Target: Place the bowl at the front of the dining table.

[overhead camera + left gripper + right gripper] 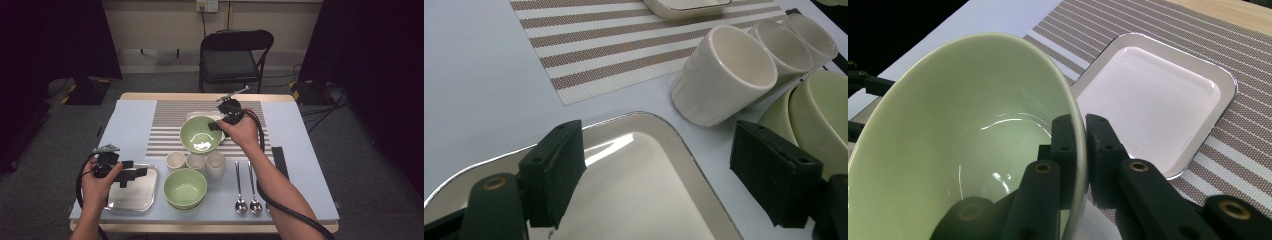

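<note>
No readable text or labels (none anywhere).

Room's pretty dim around the edges. Grey carpet floor point(45, 145) everywhere, with a black folding chair point(235, 57) parked right behind the far edge of the tabletop point(295, 150) (pale blue-grey cover, wood showing along the edges). Back wall point(160, 25) is beige with a wall socket point(207, 5) up top, and a cable runs down from it. Dark curtains point(55, 40) hang on both sides, the right one swallowing that whole corner. There's a black stand base point(87, 90) on the floor at the left with yellow-black tape near it, and loose cables point(325, 100) trail across the carpet on the right. The light falls mostly on the middle.
</note>
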A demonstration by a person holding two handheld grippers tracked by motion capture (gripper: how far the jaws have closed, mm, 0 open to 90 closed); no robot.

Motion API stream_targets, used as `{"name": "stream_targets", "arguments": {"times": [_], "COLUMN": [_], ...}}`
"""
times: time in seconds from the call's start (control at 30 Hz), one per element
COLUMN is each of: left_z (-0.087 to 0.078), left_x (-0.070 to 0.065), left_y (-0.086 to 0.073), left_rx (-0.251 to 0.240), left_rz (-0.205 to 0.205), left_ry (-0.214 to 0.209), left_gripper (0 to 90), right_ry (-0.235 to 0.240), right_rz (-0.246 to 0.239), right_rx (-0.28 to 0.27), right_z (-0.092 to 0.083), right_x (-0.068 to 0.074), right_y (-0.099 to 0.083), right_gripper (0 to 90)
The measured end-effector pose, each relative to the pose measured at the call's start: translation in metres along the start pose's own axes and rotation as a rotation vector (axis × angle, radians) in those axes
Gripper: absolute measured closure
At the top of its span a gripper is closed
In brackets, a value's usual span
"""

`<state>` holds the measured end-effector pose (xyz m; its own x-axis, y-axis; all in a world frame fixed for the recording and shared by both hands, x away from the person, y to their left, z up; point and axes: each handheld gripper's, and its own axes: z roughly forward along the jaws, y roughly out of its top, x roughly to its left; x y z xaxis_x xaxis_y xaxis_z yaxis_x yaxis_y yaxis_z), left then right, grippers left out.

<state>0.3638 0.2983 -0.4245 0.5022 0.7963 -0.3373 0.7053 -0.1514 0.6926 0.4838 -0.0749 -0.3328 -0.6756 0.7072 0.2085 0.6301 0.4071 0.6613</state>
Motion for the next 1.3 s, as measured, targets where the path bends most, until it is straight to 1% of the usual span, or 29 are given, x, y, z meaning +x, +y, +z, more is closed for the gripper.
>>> {"name": "stream_targets", "arguments": {"times": [0.3,0.47,0.67,0.83,0.93,1.3], "left_z": [0.001,0.002,0.003,0.003,0.003,0.003], "left_x": [0.0,0.0,0.0,0.0,0.0,0.0], "left_y": [0.0,0.0,0.0,0.0,0.0,0.0], "left_rx": [0.007,0.016,0.019,0.014,0.01,0.007], "left_rz": [0.008,0.017,0.022,0.02,0.02,0.014], "left_ry": [0.003,0.007,0.006,0.004,0.003,0.01], "left_gripper": [21.8,21.7,21.5,21.3,20.5,19.1], "right_ry": [-0.005,-0.013,-0.019,-0.022,-0.026,-0.029], "right_rz": [0.023,0.034,0.048,0.056,0.051,0.075], "right_rx": [-0.014,-0.009,-0.018,-0.014,-0.014,-0.023], "right_z": [0.002,0.003,0.003,0.004,0.005,0.007], "right_x": [-0.005,-0.009,-0.014,-0.017,-0.019,-0.025], "right_y": [0.001,0.001,0.001,0.002,0.002,0.003], "right_gripper": [83.7,83.7,83.7,83.7,83.7,83.7]}}
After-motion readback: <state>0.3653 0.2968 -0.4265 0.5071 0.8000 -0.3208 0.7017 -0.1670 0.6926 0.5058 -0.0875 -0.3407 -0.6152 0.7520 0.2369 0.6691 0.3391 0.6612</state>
